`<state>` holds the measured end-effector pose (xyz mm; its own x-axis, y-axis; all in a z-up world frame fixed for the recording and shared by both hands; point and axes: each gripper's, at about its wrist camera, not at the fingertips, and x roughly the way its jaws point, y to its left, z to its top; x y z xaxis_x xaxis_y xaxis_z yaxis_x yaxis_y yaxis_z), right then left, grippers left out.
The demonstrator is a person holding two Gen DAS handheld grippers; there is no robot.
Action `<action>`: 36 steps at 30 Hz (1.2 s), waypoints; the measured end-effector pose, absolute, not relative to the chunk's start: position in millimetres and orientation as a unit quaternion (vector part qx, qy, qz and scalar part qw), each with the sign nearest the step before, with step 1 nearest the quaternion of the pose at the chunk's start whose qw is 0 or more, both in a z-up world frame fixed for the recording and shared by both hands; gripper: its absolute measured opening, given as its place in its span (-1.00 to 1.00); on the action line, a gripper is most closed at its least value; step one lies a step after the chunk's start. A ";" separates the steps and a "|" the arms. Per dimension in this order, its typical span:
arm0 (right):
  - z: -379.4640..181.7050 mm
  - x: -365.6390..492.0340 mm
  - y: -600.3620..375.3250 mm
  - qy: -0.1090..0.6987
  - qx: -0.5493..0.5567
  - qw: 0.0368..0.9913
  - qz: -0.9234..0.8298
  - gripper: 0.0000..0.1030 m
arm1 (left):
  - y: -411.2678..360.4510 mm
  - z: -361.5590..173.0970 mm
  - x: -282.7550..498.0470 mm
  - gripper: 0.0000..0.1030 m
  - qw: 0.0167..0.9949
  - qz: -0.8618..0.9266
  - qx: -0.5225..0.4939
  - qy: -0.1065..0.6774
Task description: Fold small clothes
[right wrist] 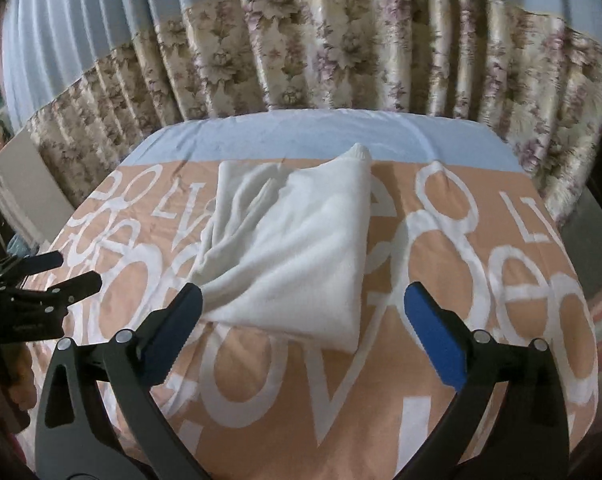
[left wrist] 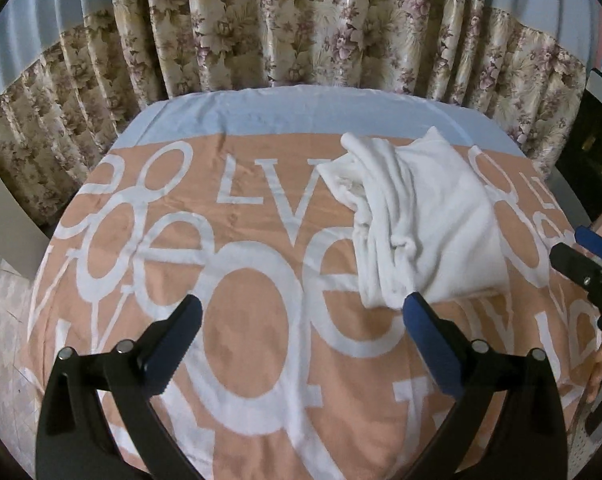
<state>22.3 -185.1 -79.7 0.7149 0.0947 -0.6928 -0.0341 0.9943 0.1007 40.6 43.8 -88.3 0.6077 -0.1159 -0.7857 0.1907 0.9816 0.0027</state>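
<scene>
Garment: the white garment (left wrist: pixel 429 224) lies on the peach lettered cloth (left wrist: pixel 261 320), toward the far side, its top tip reaching the pale blue band.
Fold so far: looks folded over at least once. The right wrist view shows a smooth top panel with a clean right edge, tapering to a near corner.
What's untidy: the garment's left side is bunched into ridges and loose layers, plain to see in the left wrist view.
Left claw: the left claw (left wrist: pixel 301 330) is released, fingers spread wide, holding nothing; its right fingertip sits just at the garment's near edge.
Right claw: the right claw (right wrist: pixel 303 320) is also spread and empty, the near corner of the garment lying between its fingers.
Progress: I'd call it well underway but not finished. The bundle wants squaring, likely one more fold or a tidy of that crumpled side.
Surroundings: the worktop is backed by a floral curtain (right wrist: pixel 341 52).
</scene>
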 end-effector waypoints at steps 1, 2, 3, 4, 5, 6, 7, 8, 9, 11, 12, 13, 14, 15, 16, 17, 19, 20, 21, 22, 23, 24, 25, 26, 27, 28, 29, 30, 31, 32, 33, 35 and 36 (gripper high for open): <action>-78.1 15.4 -184.7 0.371 0.044 0.927 0.025 0.94 | 43.3 -85.7 35.1 0.96 0.897 -0.085 0.043 0.432; -77.3 11.5 -184.1 0.369 0.045 0.928 0.018 0.94 | 42.1 -83.5 30.3 0.96 0.898 -0.084 0.044 0.431; -75.0 6.3 -182.9 0.368 0.043 0.929 0.006 0.94 | 41.0 -81.6 27.0 0.96 0.898 -0.086 0.047 0.429; -71.8 1.1 -181.9 0.364 0.043 0.930 0.000 0.94 | 38.4 -78.4 21.0 0.96 0.900 -0.087 0.053 0.424; -69.3 -2.5 -181.6 0.361 0.044 0.932 -0.002 0.94 | 35.8 -73.7 12.3 0.96 0.905 -0.083 0.061 0.413; -66.0 -7.1 -180.8 0.360 0.043 0.932 -0.009 0.94 | 34.4 -69.6 6.6 0.96 0.908 -0.080 0.062 0.407; -62.5 -11.8 -179.3 0.357 0.041 0.933 -0.011 0.94 | 33.7 -66.2 2.6 0.96 0.910 -0.080 0.061 0.403; -60.3 -14.8 -178.5 0.355 0.039 0.934 -0.011 0.94 | 32.9 -61.9 -2.0 0.96 0.911 -0.083 0.057 0.399; -56.0 -20.2 -175.2 0.353 0.030 0.935 -0.018 0.94 | 31.7 -56.7 -7.4 0.96 0.913 -0.085 0.052 0.395; -50.2 -26.6 -171.9 0.349 0.020 0.937 -0.026 0.94 | 29.5 -49.3 -10.5 0.96 0.913 -0.084 0.045 0.396; -45.2 -31.1 -170.5 0.343 0.015 0.939 -0.030 0.94 | 28.3 -44.2 -13.3 0.96 0.913 -0.085 0.041 0.397; -39.6 -35.1 -169.8 0.338 0.013 0.941 -0.033 0.94 | 28.2 -40.0 -15.0 0.96 0.914 -0.083 0.039 0.395; -34.2 -38.3 -169.2 0.333 0.011 0.942 -0.035 0.94 | 27.6 -34.8 -16.9 0.96 0.916 -0.080 0.036 0.391; -30.1 -40.2 -169.2 0.329 0.011 0.943 -0.037 0.94 | 26.3 -30.7 -17.8 0.96 0.918 -0.078 0.035 0.387; -25.7 -42.1 -169.1 0.325 0.009 0.945 -0.040 0.94 | 25.7 -23.3 -20.4 0.96 0.922 -0.076 0.033 0.377; -22.8 -43.1 -168.8 0.321 0.009 0.946 -0.043 0.94 | 25.4 -18.9 -21.6 0.96 0.925 -0.072 0.032 0.371; -17.9 -44.3 -169.9 0.314 0.008 0.948 -0.046 0.94 | 24.7 -11.0 -24.4 0.96 0.930 -0.065 0.030 0.360; -17.6 -44.3 -170.3 0.314 0.009 0.948 -0.049 0.94 | 24.0 -7.6 -24.9 0.96 0.933 -0.062 0.031 0.354; -17.8 -43.8 -170.9 0.313 0.012 0.948 -0.051 0.94 | 22.9 -5.0 -25.4 0.96 0.935 -0.057 0.034 0.348; -18.2 -43.2 -171.2 0.312 0.014 0.949 -0.050 0.94 | 22.3 -3.6 -25.7 0.96 0.937 -0.053 0.036 0.343; -19.1 -42.7 -171.6 0.312 0.015 0.949 -0.051 0.94 | 22.7 -3.2 -26.2 0.96 0.939 -0.048 0.039 0.339; -20.6 -42.6 -171.7 0.311 0.015 0.949 -0.057 0.94 | 22.9 -2.1 -26.9 0.96 0.941 -0.044 0.042 0.334; -20.8 -43.4 -171.6 0.310 0.014 0.949 -0.059 0.94 | 23.2 -1.6 -27.9 0.96 0.941 -0.042 0.042 0.332; -21.6 -44.0 -171.0 0.308 0.014 0.949 -0.061 0.94 | 23.8 -1.8 -28.1 0.96 0.941 -0.042 0.040 0.332; -21.8 -44.6 -170.8 0.306 0.015 0.950 -0.062 0.94 | 24.2 -1.9 -28.6 0.96 0.942 -0.043 0.039 0.332; -22.0 -44.6 -170.7 0.306 0.014 0.950 -0.062 0.94 | 23.9 -1.8 -28.2 0.96 0.941 -0.044 0.040 0.332; -22.2 -44.8 -171.2 0.306 0.014 0.950 -0.062 0.94 | 23.6 -1.9 -28.4 0.96 0.941 -0.042 0.041 0.332; -21.9 -45.4 -171.2 0.305 0.014 0.950 -0.062 0.94 | 23.0 -1.7 -28.8 0.96 0.942 -0.041 0.044 0.330; -21.6 -45.6 -171.3 0.303 0.015 0.951 -0.063 0.94 | 22.8 -1.4 -29.6 0.96 0.943 -0.039 0.047 0.328; -21.9 -44.5 -172.0 0.303 0.015 0.951 -0.062 0.94 | 22.2 -0.7 -30.8 0.96 0.944 -0.036 0.051 0.325; -21.9 -45.1 -172.3 0.301 0.017 0.951 -0.062 0.94 | 22.0 -0.1 -31.9 0.96 0.945 -0.034 0.053 0.322; -21.3 -45.4 -172.5 0.299 0.019 0.952 -0.061 0.94 | 22.2 0.6 -33.1 0.96 0.946 -0.035 0.053 0.317; -20.9 -45.4 -172.5 0.297 0.018 0.953 -0.063 0.94 | 22.5 1.1 -33.9 0.96 0.947 -0.035 0.054 0.315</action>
<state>-45.4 -172.5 -20.9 0.8153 -0.1088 -0.5687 0.1306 0.9914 -0.0024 -33.9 22.5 1.1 0.7998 -0.0319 -0.5995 0.0995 0.9918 0.0800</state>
